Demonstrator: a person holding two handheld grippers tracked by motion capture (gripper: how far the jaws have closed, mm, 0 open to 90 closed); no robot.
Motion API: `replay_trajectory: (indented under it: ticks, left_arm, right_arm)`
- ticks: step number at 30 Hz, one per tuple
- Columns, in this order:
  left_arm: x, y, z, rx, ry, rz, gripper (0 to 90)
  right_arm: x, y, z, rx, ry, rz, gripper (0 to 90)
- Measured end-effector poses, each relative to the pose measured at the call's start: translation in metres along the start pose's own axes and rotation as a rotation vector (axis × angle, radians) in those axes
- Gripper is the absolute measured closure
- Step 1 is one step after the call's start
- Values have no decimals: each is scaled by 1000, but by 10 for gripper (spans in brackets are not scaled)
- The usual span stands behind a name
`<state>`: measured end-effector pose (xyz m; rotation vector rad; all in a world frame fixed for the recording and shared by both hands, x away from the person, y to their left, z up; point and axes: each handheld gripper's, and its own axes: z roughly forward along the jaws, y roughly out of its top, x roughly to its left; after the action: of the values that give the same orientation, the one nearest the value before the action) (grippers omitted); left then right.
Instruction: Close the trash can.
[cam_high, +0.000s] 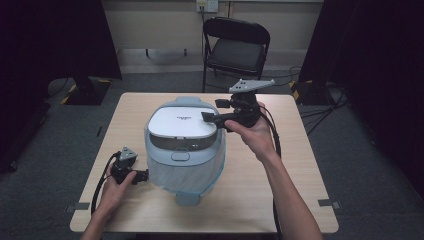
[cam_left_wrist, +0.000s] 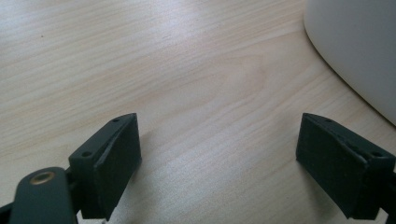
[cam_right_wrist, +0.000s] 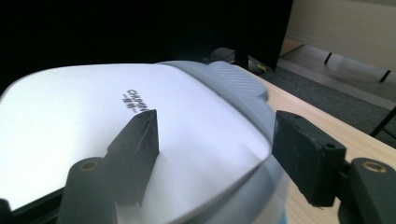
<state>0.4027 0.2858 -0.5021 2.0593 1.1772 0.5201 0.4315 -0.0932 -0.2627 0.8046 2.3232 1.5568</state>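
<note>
We see the wooden surface (cam_high: 280, 165) carrying one big item: a rice cooker (cam_high: 185, 150), white lid, pale blue-grey body, sitting about centre, slightly toward our left. Lid is down; front latch faces us, hinge hump at the far side.

Behind the surface, a black folding chair (cam_high: 235, 47) on grey carpet, dark curtains both sides.

Right claw (cam_high: 212, 118) is up at the cooker's right rim, held in our right hand (cam_high: 255, 135). Jaws apart, clamped on nothing. In the right gripper view the one jaw sits over the white lid (cam_right_wrist: 70, 121) near the printed lettering, the other hangs outside the grey rim, so the lid edge lies between them. Contact with the lid: cannot tell.

Left claw (cam_high: 145, 175) is low on the surface, just beside the cooker's lower left side, in our left hand (cam_high: 117, 187). Jaws wide apart, bare wood between them in the left gripper view; the cooker's wall (cam_left_wrist: 359, 46) shows at that view's upper right, close to one jaw but apart from it.
</note>
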Motion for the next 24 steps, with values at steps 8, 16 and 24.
replay_trajectory:
  ticks: [8,16,24]
  left_arm:
    - [0,0,0,0,1,-1,135]
    - [0,0,0,0,1,-2,135]
    - [0,0,0,0,1,-2,136]
  right_arm:
    - [15,-3,4,13,-14,-5,260]
    - [26,-9,13,25,11,-32,181]
    - [47,-9,16,43,24,-98,161]
